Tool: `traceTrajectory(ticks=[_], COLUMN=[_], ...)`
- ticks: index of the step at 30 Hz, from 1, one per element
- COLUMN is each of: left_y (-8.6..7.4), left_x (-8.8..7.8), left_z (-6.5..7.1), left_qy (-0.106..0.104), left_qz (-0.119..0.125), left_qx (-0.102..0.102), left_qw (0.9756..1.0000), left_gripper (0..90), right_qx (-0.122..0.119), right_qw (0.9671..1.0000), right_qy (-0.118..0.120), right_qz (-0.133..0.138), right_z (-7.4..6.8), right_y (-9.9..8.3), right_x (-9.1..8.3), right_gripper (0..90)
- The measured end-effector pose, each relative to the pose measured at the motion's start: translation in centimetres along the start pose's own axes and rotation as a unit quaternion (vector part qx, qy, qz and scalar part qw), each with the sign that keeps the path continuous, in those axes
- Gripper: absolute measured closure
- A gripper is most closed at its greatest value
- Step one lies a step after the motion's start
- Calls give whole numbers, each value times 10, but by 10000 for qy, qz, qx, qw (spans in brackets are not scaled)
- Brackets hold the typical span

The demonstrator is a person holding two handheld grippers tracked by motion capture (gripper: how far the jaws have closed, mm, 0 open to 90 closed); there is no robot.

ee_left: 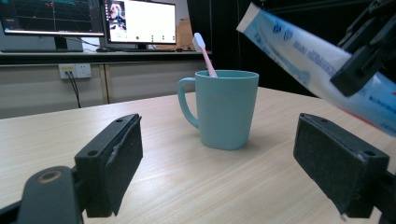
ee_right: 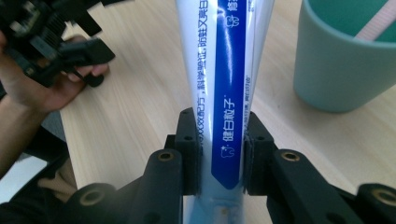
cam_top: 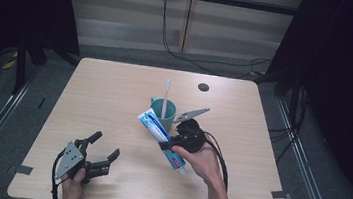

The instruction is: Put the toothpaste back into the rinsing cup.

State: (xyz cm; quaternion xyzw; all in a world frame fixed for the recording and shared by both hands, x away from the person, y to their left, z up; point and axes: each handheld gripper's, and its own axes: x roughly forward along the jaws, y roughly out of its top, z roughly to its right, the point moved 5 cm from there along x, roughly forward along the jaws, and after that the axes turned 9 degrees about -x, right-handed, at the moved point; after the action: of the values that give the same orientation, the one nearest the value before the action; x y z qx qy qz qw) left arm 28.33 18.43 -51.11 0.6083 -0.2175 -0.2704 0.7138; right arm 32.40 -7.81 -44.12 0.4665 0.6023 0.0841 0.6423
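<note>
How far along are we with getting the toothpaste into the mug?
Done: the toothbrush already stands in the mug. In hand: the right gripper is shut on the toothpaste tube, held off the table beside the mug. Left: putting the tube in. The left gripper rests open.

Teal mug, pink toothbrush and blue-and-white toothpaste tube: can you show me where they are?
Teal ceramic mug (ee_left: 226, 109), left gripper view, on its front wall.
Pink toothbrush (cam_top: 165, 101), high view, on its handle above the mug.
Blue-and-white toothpaste tube (ee_right: 226, 70), right gripper view, on its blue printed side.
</note>
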Motion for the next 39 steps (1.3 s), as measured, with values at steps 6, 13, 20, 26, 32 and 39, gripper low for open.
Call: traceTrajectory(ticks=[6, 13, 20, 26, 32, 39], left_y=[0, 0, 0, 0, 0, 0], left_x=[0, 0, 0, 0, 0, 0], left_z=[0, 0, 0, 0, 0, 0], left_qy=[-2, -12, -34, -29, -35, -39], left_qz=[-10, -11, -11, -14, -7, 2], left_qx=[14, 13, -22, 8, 3, -3], left_qw=[10000, 10000, 10000, 10000, 10000, 10000], left_gripper=[157, 157, 157, 157, 157, 157], right_qx=[-16, -40, -21, 54, 115, 149], right_qw=[9991, 9966, 9908, 9860, 9825, 9758], right_qy=[-100, -179, -278, -370, -370, -468], right_qz=[415, 800, 1321, 1628, 1823, 2133], right_z=[4, 8, 11, 15, 17, 21], right_y=[5, 9, 15, 18, 23, 27], right_x=[-13, -21, -30, -35, -40, -42], right_gripper=[727, 726, 725, 724, 724, 724])
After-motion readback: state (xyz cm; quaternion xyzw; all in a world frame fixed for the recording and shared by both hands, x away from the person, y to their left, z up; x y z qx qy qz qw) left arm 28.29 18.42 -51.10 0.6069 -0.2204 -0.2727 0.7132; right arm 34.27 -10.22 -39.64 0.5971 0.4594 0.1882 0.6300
